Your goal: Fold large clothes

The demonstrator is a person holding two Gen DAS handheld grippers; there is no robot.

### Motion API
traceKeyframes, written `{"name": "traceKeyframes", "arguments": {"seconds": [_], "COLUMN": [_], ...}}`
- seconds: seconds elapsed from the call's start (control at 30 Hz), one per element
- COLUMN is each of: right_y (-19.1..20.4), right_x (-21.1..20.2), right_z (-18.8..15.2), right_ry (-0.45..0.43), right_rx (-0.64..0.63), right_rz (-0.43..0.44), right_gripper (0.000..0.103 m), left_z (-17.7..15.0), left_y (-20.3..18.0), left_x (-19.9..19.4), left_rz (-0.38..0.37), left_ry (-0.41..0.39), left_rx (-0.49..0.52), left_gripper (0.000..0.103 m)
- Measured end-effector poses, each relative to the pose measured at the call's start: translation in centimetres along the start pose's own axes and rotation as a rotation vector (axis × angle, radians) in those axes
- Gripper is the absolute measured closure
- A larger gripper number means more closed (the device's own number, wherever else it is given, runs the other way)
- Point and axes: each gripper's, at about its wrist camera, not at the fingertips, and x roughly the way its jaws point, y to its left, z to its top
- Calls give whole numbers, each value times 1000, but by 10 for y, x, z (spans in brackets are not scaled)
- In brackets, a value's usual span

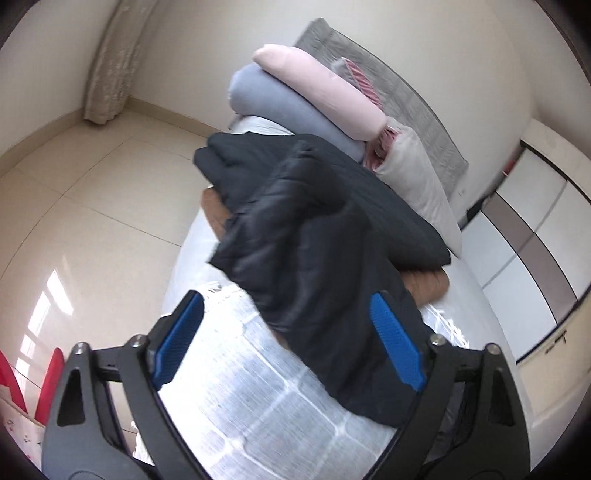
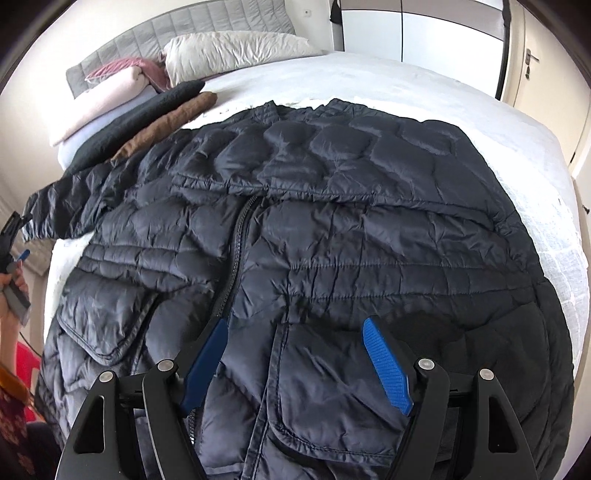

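A large dark navy quilted jacket (image 2: 332, 229) lies spread front-up on the white bed (image 2: 424, 88), zipper down the middle, pockets near me. My right gripper (image 2: 295, 332) is open just above its lower front, fingers either side of a pocket. Its left sleeve (image 1: 314, 258) stretches toward the bed's left edge. My left gripper (image 1: 288, 306) is open with the sleeve lying between its blue pads (image 1: 395, 339), not pinched. The left gripper also shows at the far left of the right wrist view (image 2: 16, 240), by the sleeve cuff.
Folded black (image 1: 369, 192) and brown (image 1: 428, 288) garments are stacked near the pillows. Pink (image 1: 321, 85) and grey-blue (image 1: 280, 107) rolled bedding and a white pillow (image 2: 236, 48) lie at the grey headboard (image 2: 221, 18). Tiled floor (image 1: 92, 206) lies left of the bed, wardrobe (image 1: 535, 229) to the right.
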Motion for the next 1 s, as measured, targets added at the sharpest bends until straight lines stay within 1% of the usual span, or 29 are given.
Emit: {"name": "traceKeyframes", "arguments": {"seconds": [0.03,0.07,0.1,0.13,0.17,0.23,0.27,0.33,0.43,0.5,0.53,0.57,0.6,0.63,0.67,0.7,0.73,0.8,0.9,1.0], "right_y": [0,-1,-2,-3,-3,-4,-4,-4,-4,-4,-4,-5,-7,-7,-9,-11,-12,-16,-25,-37], "right_x": [1,2,3,3,3,4,4,3,1,-1,-3,-4,-5,-6,-7,-7,-7,-9,-13,-16], "right_z": [-1,0,-1,-1,-2,-2,-2,-1,1,3,5,6,8,9,10,10,11,12,14,14], "right_ry": [2,4,7,8,9,13,13,11,4,-2,-9,-14,-18,-21,-23,-23,-22,-24,-37,-46], "right_rx": [0,2,4,6,8,12,15,19,21,21,24,30,38,46,53,58,59,62,84,119], "right_rz": [0,2,3,3,2,0,0,2,9,13,17,22,24,25,28,32,30,21,19,29], "right_gripper": [26,26,26,26,26,26,26,26,26,26,26,26,26,26,26,26,26,26,26,26], "left_z": [0,1,0,0,1,3,5,8,10,9,7,4,-2,-6,-12,-22,-28,-54,-94,-135], "left_y": [2,4,6,6,6,2,2,-17,-49,-76,-86,-103,-128,-142,-161,-189,-203,-250,-304,-345], "left_x": [2,2,0,-1,-3,-12,-17,-31,-48,-60,-64,-69,-75,-77,-81,-84,-85,-92,-99,-100], "left_rz": [-10,-25,-42,-60,-74,-109,-126,-185,-272,-330,-345,-371,-408,-424,-455,-503,-526,-597,-662,-710], "left_ry": [-9,-19,-26,-32,-40,-51,-56,-73,-76,-66,-63,-54,-38,-28,-8,29,46,103,165,239], "left_rx": [-10,-20,-28,-36,-46,-47,-41,0,57,94,109,138,178,195,217,242,256,318,405,465], "left_gripper": [24,34,40,57,76,95,96,98,99,99,99,99,99,99,99,99,99,99,99,99]}}
